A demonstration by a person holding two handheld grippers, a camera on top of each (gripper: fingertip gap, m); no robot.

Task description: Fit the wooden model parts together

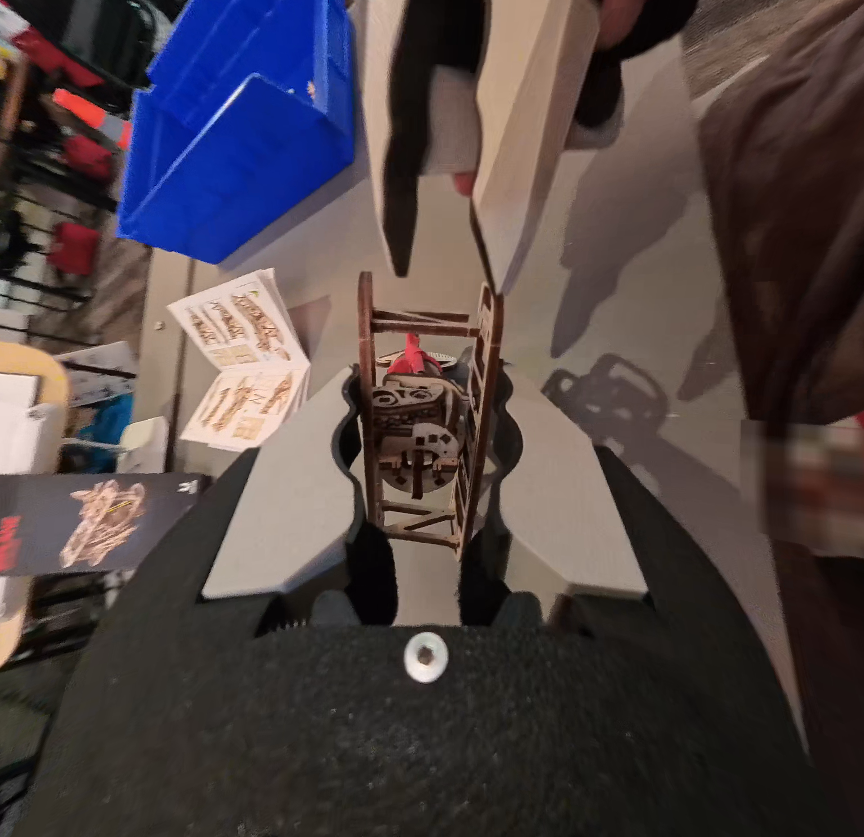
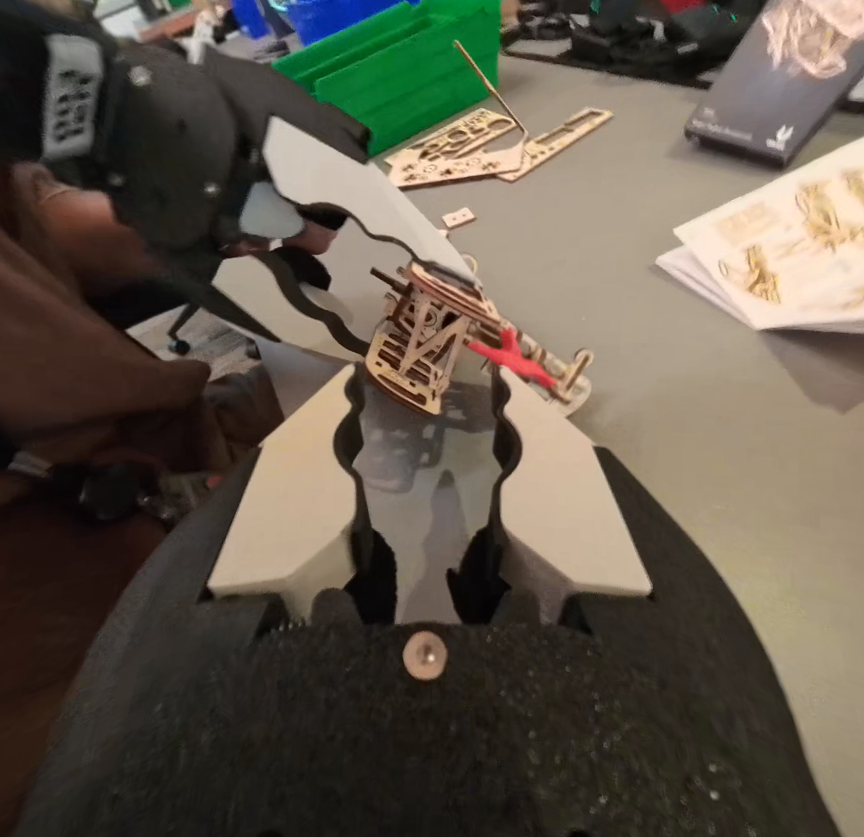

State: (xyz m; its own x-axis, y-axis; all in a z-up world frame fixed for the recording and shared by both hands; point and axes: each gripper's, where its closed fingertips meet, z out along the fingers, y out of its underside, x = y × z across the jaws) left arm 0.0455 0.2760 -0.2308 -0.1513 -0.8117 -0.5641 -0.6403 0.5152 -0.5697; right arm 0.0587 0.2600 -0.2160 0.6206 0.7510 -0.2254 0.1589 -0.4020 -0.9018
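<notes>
The wooden model (image 1: pixel 421 422) is a small open frame of laser-cut pieces with a red piece (image 1: pixel 414 354) sticking out of its far end. My left gripper (image 1: pixel 425 384) is shut on the model's two side frames and holds it above the grey table. In the right wrist view the model (image 2: pixel 421 347) hangs tilted in the left gripper (image 2: pixel 418 314), with the red piece (image 2: pixel 509 354) pointing at a round wooden base with a peg (image 2: pixel 572 375). My right gripper (image 2: pixel 425 375) is open and empty, its tips just short of the model. From the left wrist view it (image 1: pixel 449 272) comes in from above.
A green bin (image 2: pixel 406 67), wooden part sheets (image 2: pixel 467 151) and a small loose wooden piece (image 2: pixel 458 218) lie farther back. A dark box (image 2: pixel 785 76) and an open booklet (image 2: pixel 771 263) are at the right. A blue bin (image 1: pixel 243 127) is beyond the model. A brown sleeve (image 1: pixel 785 207) is close by.
</notes>
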